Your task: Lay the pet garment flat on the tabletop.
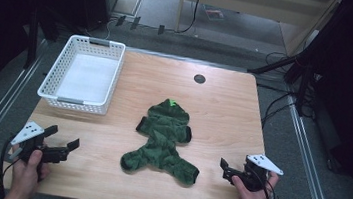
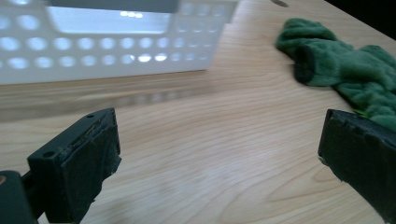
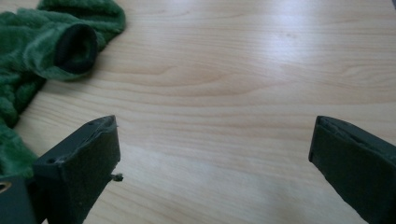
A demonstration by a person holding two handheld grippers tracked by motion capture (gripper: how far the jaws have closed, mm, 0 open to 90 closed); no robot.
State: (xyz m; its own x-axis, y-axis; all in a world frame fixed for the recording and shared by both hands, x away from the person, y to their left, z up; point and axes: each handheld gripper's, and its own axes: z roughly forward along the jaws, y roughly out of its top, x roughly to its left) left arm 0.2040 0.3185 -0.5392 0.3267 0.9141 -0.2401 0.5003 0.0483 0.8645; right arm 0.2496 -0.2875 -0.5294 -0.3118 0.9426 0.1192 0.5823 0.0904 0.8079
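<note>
A green fleece hooded garment [image 1: 165, 138] lies spread flat in the middle of the wooden table [image 1: 223, 115], hood toward the far side, legs toward me. My left gripper [image 1: 64, 137] rests open near the front left corner, well to the left of the garment. In the left gripper view the left gripper [image 2: 219, 140] has its jaws wide apart over bare wood, with a garment sleeve [image 2: 345, 65] ahead on the right. My right gripper [image 1: 225, 169] sits open at the front right, a short way from one garment leg. The right gripper [image 3: 215, 144] holds nothing; a dark-lined cuff [image 3: 74, 46] lies ahead on the left.
A white perforated plastic basket [image 1: 78, 103] stands at the table's back left; its wall [image 2: 107, 58] is close ahead of the left gripper. A round black grommet [image 1: 199, 78] is set in the table's far middle. Cables and dark stands [image 1: 289, 67] surround the table.
</note>
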